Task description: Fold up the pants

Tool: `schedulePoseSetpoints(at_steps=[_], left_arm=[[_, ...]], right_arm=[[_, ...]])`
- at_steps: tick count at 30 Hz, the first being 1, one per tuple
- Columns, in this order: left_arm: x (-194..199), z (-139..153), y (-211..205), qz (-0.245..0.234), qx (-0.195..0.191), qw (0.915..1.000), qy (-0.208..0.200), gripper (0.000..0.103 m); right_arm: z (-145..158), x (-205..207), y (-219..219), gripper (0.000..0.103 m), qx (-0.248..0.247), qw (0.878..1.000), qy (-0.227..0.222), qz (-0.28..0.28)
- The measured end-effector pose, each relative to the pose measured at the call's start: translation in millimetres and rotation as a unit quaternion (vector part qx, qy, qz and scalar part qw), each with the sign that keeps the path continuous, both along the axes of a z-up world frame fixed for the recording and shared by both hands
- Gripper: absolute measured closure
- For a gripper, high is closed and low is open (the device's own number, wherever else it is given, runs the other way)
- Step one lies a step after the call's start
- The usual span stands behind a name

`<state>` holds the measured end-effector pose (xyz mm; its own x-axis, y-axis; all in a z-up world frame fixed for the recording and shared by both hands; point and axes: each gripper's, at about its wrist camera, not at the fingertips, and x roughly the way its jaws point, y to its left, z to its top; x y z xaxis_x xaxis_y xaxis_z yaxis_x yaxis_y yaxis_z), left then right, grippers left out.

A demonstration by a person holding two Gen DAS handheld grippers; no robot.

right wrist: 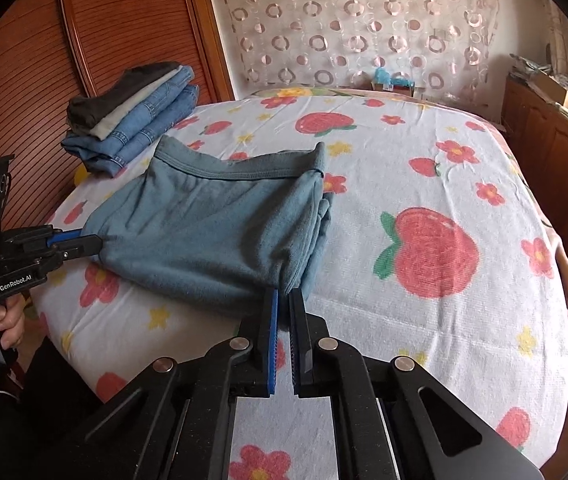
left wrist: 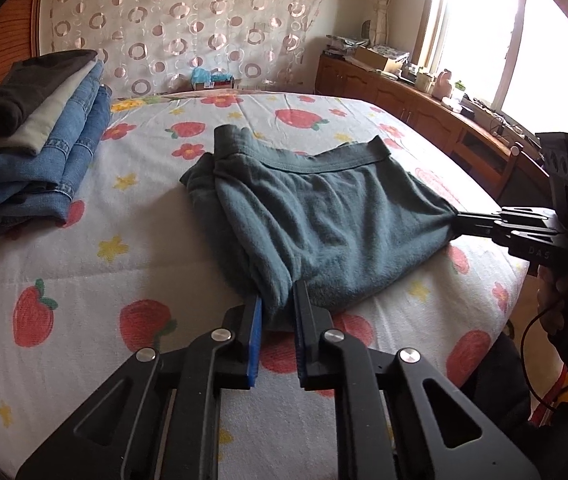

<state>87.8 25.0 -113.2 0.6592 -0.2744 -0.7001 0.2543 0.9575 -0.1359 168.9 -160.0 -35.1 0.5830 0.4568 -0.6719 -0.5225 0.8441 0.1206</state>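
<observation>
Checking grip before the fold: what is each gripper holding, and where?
Both hold the pants: left gripper pinches one near corner, right gripper the other near corner, opposite the waistband.

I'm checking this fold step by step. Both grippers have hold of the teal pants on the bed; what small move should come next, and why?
Probably lift both near corners together and carry them toward the waistband. The left gripper and right gripper each pinch a near corner of the pants, whose waistband lies at the far edge.
</observation>
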Motion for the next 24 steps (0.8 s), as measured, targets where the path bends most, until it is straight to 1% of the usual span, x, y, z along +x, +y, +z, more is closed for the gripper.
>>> schedulePoseSetpoints(at_steps=[5, 8, 10, 15, 18, 23, 24], left_arm=[[-12.9, 18.3, -4.1, -0.014, 0.006, 0.9997, -0.016, 0.089], [-25.7, 25.1, -3.0, -0.019, 0.0, 0.9997, -0.017, 0.089], [-33.5, 25.8, -3.3, -0.024, 0.0, 0.9996, -0.014, 0.089], [-51.6, 25.6, -0.1, -0.025, 0.004, 0.9997, -0.006, 0.089], [-55.4, 23.1, -0.1, -0.025, 0.01, 0.9996, 0.0, 0.089], [-52.8, 16.5, 0.2, -0.024, 0.015, 0.9995, 0.009, 0.089], [-51.0, 17.0, 1.4, -0.024, 0.014, 0.9996, 0.009, 0.086]], right_arm=[[14.3, -13.1, -4.4, 0.099, 0.005, 1.0, -0.007, 0.007], [14.6, -24.4, -7.9, 0.099, 0.006, 1.0, 0.006, 0.013], [14.3, -32.9, -11.0, 0.099, 0.004, 1.0, 0.014, 0.013], [25.0, -56.8, -22.7, 0.098, 0.008, 1.0, 0.013, 0.011], [30.7, -67.1, -29.0, 0.098, 0.011, 1.0, 0.011, 0.009], [33.4, -67.8, -28.4, 0.098, 0.011, 1.0, 0.004, 0.007], [33.8, -67.2, -27.0, 0.098, 0.01, 1.0, 0.002, 0.008]])
